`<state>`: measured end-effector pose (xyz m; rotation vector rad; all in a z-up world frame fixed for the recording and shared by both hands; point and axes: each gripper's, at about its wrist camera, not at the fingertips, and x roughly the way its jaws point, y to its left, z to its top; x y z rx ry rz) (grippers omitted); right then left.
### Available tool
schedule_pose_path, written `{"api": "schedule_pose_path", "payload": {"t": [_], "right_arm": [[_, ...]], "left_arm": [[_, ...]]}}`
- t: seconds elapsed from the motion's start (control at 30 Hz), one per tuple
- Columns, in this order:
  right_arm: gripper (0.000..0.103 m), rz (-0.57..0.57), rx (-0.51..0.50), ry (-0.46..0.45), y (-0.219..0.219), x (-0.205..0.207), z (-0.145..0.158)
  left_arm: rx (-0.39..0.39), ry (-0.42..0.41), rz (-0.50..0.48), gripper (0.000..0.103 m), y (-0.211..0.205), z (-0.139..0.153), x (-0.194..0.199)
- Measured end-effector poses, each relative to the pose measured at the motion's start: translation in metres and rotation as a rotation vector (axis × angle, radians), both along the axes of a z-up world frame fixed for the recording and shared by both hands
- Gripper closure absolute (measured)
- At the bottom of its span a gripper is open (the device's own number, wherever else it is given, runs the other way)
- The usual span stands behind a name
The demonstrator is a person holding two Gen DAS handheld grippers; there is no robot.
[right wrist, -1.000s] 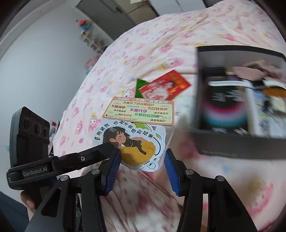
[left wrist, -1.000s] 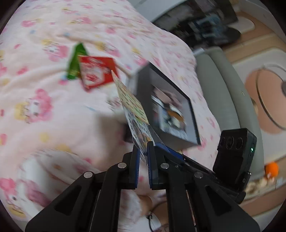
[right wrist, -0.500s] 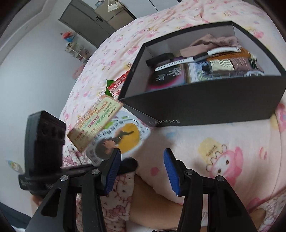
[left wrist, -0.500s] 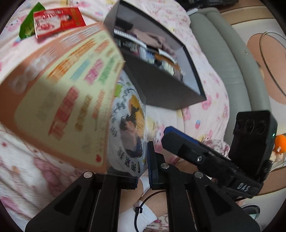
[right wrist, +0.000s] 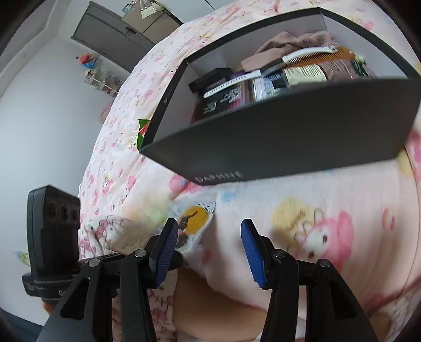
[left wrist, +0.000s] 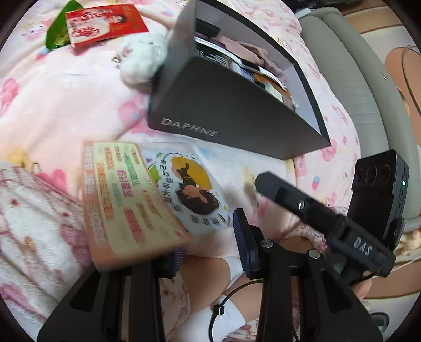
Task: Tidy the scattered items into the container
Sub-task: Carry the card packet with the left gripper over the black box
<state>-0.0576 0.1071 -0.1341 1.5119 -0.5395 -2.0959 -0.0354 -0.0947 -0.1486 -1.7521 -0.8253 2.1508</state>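
Left gripper point(left wrist: 210, 242), jaws just opening, released the illustrated sticker packet point(left wrist: 155, 194) onto the bed near the partly filled black cardboard box point(left wrist: 223, 105); right gripper point(right wrist: 208, 252) apart, empty (red packet point(left wrist: 102, 23) remained outside).

Black box point(left wrist: 223, 105) on pink cartoon-print blanket point(left wrist: 65, 92); red packet point(left wrist: 105, 23)

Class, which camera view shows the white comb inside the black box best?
The right wrist view: the comb lies fully visible atop the clutter in the box. In the left wrist view the box's contents are steeply foreshortened and no comb can be made out.
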Motion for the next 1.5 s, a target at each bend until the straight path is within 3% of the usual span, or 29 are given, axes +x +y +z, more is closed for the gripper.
{"api": "schedule_pose_path", "payload": {"t": [0.13, 0.2, 0.3, 0.43, 0.67, 0.8, 1.0, 1.13, 1.17, 1.2, 1.23, 1.33, 1.4, 1.5], "right_arm": [[0.056, 0.025, 0.076, -0.030, -0.011, -0.018, -0.011], [0.056, 0.041, 0.055, -0.064, -0.016, -0.019, -0.024], [0.056, 0.068, 0.011, -0.123, -0.022, -0.019, -0.038], [0.056, 0.055, 0.006, -0.076, -0.019, -0.019, -0.035], [0.056, 0.040, -0.014, -0.088, -0.019, -0.029, -0.043], [0.056, 0.064, 0.009, -0.099, -0.029, -0.034, -0.049], [0.056, 0.076, -0.033, -0.083, -0.028, -0.029, -0.053], [0.056, 0.116, -0.062, -0.054, -0.029, -0.018, -0.047], [0.056, 0.118, -0.072, -0.049, -0.028, -0.016, -0.045], [0.056, 0.125, -0.095, -0.041, -0.026, -0.013, -0.042], [0.057, 0.128, -0.103, -0.037, -0.024, -0.012, -0.041], [0.075, 0.112, -0.079, -0.038, -0.019, -0.008, -0.042], [0.082, 0.108, -0.085, -0.042, -0.016, -0.006, -0.042], [0.083, 0.095, -0.076, -0.003, -0.009, 0.000, -0.030]], "left_arm": [[-0.084, 0.008, 0.028, 0.068, -0.007, 0.014, 0.002], [-0.122, 0.006, 0.004, 0.063, -0.010, 0.022, 0.003], [-0.110, 0.021, -0.022, 0.063, -0.019, 0.035, 0.007], [-0.150, 0.064, 0.041, 0.061, -0.044, 0.045, 0.003], [-0.327, -0.027, 0.138, 0.061, -0.079, 0.013, -0.042], [-0.277, -0.105, 0.117, 0.061, -0.086, -0.008, -0.057], [-0.216, -0.177, 0.001, 0.061, -0.071, -0.031, -0.054], [-0.039, -0.115, -0.071, 0.062, -0.059, -0.029, -0.043], [-0.029, -0.107, -0.078, 0.062, -0.057, -0.029, -0.041], [-0.034, -0.099, -0.080, 0.064, -0.056, -0.029, -0.038], [-0.049, -0.088, -0.081, 0.073, -0.055, -0.029, -0.035], [-0.078, -0.034, -0.100, 0.086, -0.049, -0.017, -0.029], [-0.085, 0.021, -0.103, 0.088, -0.046, -0.006, -0.023], [-0.082, 0.076, -0.096, 0.090, -0.043, 0.010, -0.015]]}}
